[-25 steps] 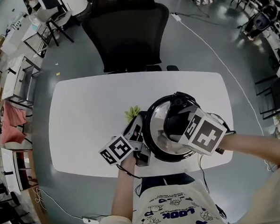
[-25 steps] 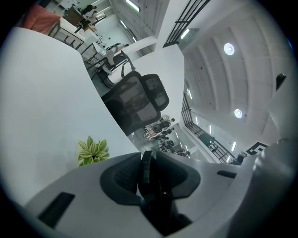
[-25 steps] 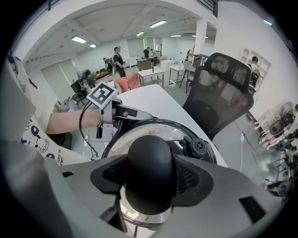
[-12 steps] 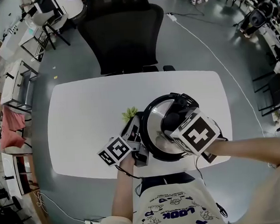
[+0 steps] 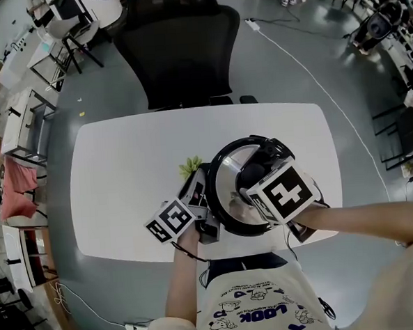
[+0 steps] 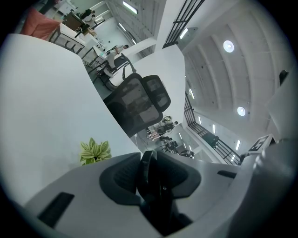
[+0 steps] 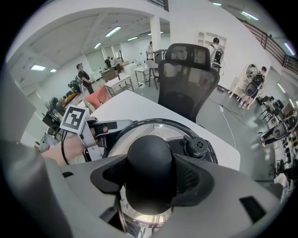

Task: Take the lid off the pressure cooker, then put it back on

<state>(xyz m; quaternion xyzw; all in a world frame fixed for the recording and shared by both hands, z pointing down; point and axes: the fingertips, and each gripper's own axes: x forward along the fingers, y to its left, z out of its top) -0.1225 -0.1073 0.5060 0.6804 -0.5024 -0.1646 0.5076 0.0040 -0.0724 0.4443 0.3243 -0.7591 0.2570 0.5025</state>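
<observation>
Now my right gripper (image 7: pixel 150 175) clamps the knob (image 7: pixel 149 155) of the lid (image 7: pixel 153 128), which sits on the cooker (image 5: pixel 219 217) on the table (image 5: pixel 124 180). My left gripper (image 6: pixel 150 175) pinches the cooker's thin side handle (image 6: pixel 146 166).

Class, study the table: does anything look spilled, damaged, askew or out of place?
Nothing stands out. The pressure cooker sits upright on the white table with its lid on, the right gripper clamped on the lid's knob. A small green plant stands beside it. No spill or damage shows.
</observation>
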